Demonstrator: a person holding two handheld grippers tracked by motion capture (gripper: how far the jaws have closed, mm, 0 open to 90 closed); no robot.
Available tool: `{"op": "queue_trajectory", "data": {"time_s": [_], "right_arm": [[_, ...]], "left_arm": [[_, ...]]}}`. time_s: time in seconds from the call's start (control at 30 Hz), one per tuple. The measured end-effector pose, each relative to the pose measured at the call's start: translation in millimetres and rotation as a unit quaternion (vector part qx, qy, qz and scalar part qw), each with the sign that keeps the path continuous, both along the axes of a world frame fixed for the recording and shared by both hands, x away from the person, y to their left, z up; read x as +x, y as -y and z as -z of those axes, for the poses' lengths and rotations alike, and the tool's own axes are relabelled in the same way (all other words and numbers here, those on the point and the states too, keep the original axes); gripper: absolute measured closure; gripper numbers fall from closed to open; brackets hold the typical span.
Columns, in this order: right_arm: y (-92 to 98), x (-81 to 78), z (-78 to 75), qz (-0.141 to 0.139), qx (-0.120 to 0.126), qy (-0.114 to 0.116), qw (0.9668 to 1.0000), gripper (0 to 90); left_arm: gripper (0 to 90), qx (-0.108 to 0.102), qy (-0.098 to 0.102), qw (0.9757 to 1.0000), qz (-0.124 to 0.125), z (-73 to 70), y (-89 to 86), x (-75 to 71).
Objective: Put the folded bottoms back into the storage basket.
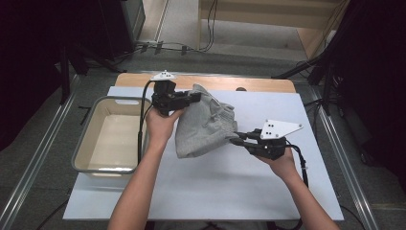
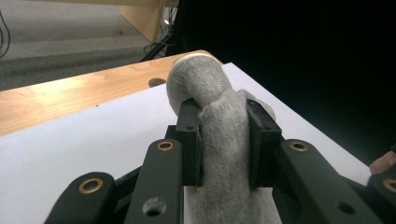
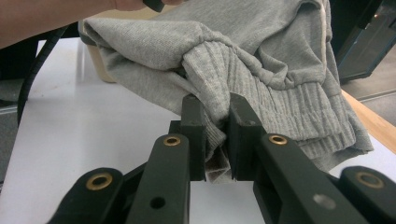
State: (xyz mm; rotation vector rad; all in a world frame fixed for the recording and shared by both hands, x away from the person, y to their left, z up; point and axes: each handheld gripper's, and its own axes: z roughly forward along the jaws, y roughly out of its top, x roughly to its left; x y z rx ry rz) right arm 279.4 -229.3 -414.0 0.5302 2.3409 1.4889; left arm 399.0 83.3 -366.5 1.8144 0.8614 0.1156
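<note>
We hold the grey garment up over the white sheet just right of the tub, our left gripper clamped on its far fold and our right gripper pinching its ribbed hem.

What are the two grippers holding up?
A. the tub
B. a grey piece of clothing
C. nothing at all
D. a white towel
B: the left gripper and the right gripper are each clamped on a fold of the grey clothing, which hangs between them over the white table, beside the tub.
</note>
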Motion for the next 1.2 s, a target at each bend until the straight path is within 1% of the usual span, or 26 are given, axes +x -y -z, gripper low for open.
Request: {"op": "queue_trajectory", "data": {"time_s": [0.4, 0.7, 1.07, 1.2], "right_arm": [[-9.4, 2.8, -3.4, -0.006, 0.004, 0.004, 1.0000, 76.9], [-17.2, 5.1, -7.3, -0.012, 0.002, 0.008, 0.9999, 76.9], [-28.6, 8.3, -10.3, -0.018, 0.004, 0.011, 0.9998, 76.9], [-32.5, 9.2, -12.0, -0.021, 0.003, 0.012, 0.9997, 76.9]], "left_arm": [[70.8, -0.002, 0.005, 1.0000, -0.005, -5.9, -11.0, -1.1], [70.8, -0.006, 0.007, 0.9999, -0.010, -8.5, -20.3, -2.0], [70.8, -0.004, 0.009, 0.9998, -0.018, -12.0, -35.7, -4.0], [70.8, -0.008, 0.010, 0.9997, -0.021, -13.2, -40.7, -4.7]]}}
